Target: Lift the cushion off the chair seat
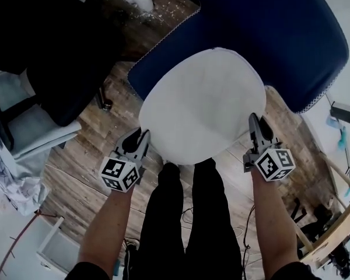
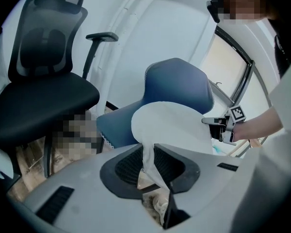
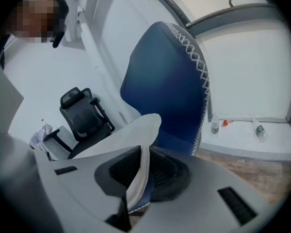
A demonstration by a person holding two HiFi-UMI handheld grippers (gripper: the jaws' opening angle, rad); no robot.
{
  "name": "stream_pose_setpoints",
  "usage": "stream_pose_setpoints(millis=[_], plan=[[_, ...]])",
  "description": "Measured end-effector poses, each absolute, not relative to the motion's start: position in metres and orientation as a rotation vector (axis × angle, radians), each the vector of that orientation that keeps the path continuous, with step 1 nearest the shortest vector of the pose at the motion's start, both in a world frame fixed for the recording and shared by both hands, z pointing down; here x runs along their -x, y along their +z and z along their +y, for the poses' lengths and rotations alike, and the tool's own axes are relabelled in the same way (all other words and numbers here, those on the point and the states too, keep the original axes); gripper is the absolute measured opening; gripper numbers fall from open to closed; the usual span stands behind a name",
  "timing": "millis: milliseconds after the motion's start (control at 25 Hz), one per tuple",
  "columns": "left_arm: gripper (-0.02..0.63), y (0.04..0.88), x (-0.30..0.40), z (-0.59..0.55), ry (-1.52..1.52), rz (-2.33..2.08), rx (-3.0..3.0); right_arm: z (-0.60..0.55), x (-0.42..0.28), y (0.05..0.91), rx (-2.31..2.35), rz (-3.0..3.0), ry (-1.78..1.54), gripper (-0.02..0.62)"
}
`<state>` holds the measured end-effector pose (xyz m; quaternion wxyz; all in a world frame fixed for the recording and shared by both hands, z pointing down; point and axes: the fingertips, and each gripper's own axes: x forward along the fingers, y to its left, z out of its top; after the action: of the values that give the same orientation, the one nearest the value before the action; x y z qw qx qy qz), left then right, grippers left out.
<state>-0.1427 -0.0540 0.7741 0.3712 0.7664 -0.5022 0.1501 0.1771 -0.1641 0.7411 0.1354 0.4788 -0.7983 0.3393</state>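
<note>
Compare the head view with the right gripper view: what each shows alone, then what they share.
Head view only: the left gripper, the person's legs. Right gripper view only: the cushion edge pinched between the jaws, two bottles on a ledge. Both: the right gripper, cushion, blue chair, black office chair.

**Right gripper view: contents**

- Right gripper [image 3: 138, 178]: jaws closed on the near edge of the cushion [image 3: 114, 140]; the fabric is pinched between the pads.
- Cushion: white, thin, extending up and left from the jaws.
- Blue chair [image 3: 160, 86]: behind the cushion, with white zigzag stitching along its right edge.
- Black office chair [image 3: 82, 113]: far left, mesh back, armrests.
- Two bottles: one upright [image 3: 214, 124], one lying [image 3: 258, 130], both on a white ledge [image 3: 242, 142].
- Wooden floor [image 3: 262, 171]: lower right.
</note>
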Motion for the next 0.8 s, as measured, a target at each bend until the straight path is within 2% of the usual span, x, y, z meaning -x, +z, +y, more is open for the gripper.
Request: stream_pose_setpoints(millis=[800], plan=[[0.067,0.672,0.138,-0.047,0.363,-1.328,-2.000,-0.166,-0.171,0.615,-1.338,-2.389,0.882,0.052]])
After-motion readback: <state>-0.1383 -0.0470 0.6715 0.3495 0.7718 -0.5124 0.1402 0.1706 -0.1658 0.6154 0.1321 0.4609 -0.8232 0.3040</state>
